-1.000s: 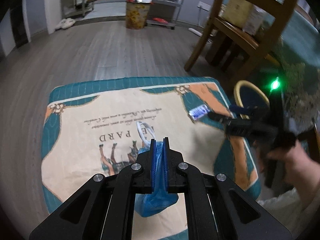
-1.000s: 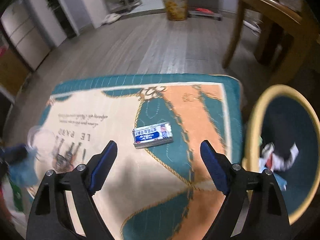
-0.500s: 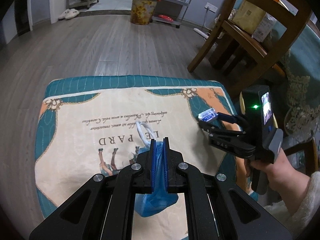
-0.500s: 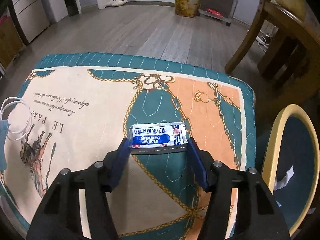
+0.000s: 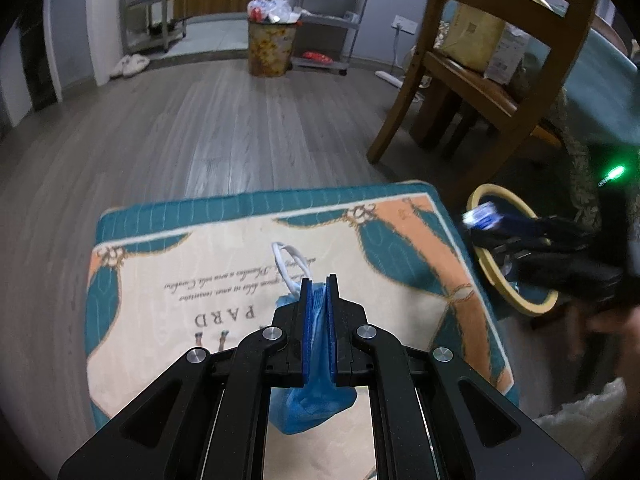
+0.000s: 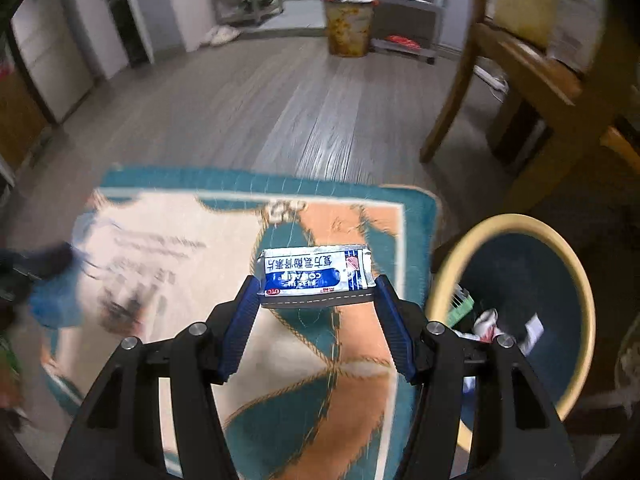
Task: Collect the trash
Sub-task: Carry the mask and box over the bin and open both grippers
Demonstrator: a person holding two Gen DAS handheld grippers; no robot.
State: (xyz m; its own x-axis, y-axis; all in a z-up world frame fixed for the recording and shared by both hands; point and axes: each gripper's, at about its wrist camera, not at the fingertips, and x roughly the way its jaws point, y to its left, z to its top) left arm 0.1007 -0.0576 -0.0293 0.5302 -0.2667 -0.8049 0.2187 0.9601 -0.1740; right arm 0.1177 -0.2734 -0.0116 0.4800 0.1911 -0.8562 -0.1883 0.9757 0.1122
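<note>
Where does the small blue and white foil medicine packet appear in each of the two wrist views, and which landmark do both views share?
Left wrist view: the small blue and white foil medicine packet is at the right, blurred, at the tip of the right tool.
Right wrist view: the packet is at the centre, clamped by its ends.
Shared landmark: the round yellow-rimmed waste bin.

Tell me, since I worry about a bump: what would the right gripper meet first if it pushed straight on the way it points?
Probably the teal and orange cushion: beyond the packet clamped in the right gripper, its patterned top fills the line. Depth is unclear.
</note>
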